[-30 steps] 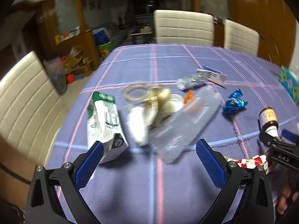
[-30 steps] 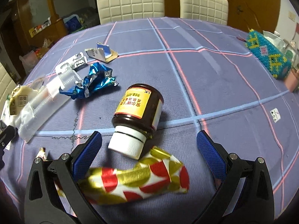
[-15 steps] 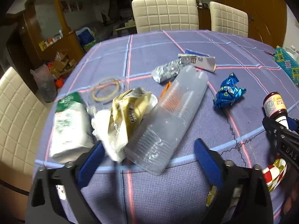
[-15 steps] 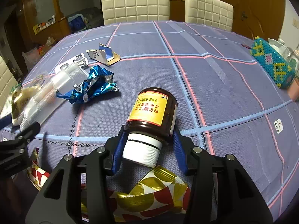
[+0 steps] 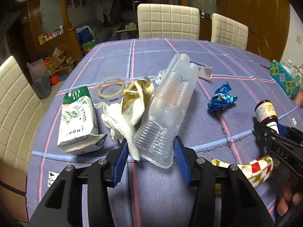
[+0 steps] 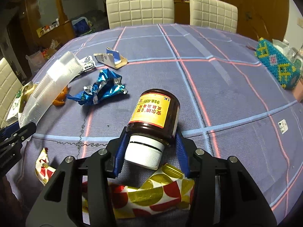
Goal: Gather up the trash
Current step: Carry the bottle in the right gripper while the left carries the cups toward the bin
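Note:
My left gripper (image 5: 151, 151) is shut on the near end of a clear plastic sleeve of stacked cups (image 5: 168, 109), which tilts up off the table; a white crumpled tissue (image 5: 121, 124) is caught beside it. My right gripper (image 6: 149, 149) is shut on a brown medicine bottle (image 6: 155, 119) with a white cap and yellow label, lifted a little. A red, white and gold wrapper (image 6: 151, 194) lies under the right gripper. A blue foil wrapper (image 6: 102, 89) lies mid-table.
A green and white tissue pack (image 5: 77, 119), a gold wrapper (image 5: 136, 94), a tape ring (image 5: 111, 89), torn cardboard (image 6: 111, 59) and an orange peel (image 6: 60, 98) lie on the purple tablecloth (image 6: 217, 87). A beaded box (image 6: 274, 64) sits far right. White chairs (image 6: 140, 9) stand behind.
My left gripper has closed on the cup sleeve and raised its far end. My right gripper holds the bottle and has lifted it slightly.

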Action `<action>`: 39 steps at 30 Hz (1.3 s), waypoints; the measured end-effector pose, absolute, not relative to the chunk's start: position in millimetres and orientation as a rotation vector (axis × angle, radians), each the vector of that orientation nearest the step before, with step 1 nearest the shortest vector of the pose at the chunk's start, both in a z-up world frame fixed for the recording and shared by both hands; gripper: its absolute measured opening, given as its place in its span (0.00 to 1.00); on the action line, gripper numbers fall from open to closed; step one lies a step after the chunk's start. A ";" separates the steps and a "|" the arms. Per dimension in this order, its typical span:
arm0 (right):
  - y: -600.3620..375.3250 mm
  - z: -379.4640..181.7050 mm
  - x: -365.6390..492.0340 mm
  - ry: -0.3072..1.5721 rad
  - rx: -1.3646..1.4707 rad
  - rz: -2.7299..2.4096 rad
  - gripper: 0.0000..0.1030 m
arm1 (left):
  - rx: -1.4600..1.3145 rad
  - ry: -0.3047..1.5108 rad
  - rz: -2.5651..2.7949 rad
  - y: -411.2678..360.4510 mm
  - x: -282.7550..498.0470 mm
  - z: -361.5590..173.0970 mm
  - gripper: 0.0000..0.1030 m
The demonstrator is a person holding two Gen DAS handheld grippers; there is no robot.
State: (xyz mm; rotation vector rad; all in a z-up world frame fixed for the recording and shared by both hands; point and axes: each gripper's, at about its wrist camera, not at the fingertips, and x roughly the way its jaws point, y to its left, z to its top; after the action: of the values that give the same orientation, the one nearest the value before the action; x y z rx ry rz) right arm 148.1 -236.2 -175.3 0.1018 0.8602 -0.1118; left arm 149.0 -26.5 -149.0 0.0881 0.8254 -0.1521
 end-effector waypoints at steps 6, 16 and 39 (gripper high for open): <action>-222.5 -155.5 135.3 0.795 0.062 -0.104 0.46 | 0.066 0.767 -0.143 -15.5 128.4 -133.3 0.45; -181.3 -127.4 124.8 0.734 0.006 -0.008 0.46 | 0.027 0.668 -0.094 22.4 96.1 -107.8 0.45; -0.6 -112.6 122.7 0.707 -0.195 0.294 0.47 | -0.090 0.649 0.189 180.5 60.1 -119.4 0.46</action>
State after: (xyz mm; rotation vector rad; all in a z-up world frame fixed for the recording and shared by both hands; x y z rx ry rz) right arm 122.7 -0.6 -112.6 -0.1953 0.7075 0.2936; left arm 60.1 180.5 -119.4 -0.0899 0.6491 0.1889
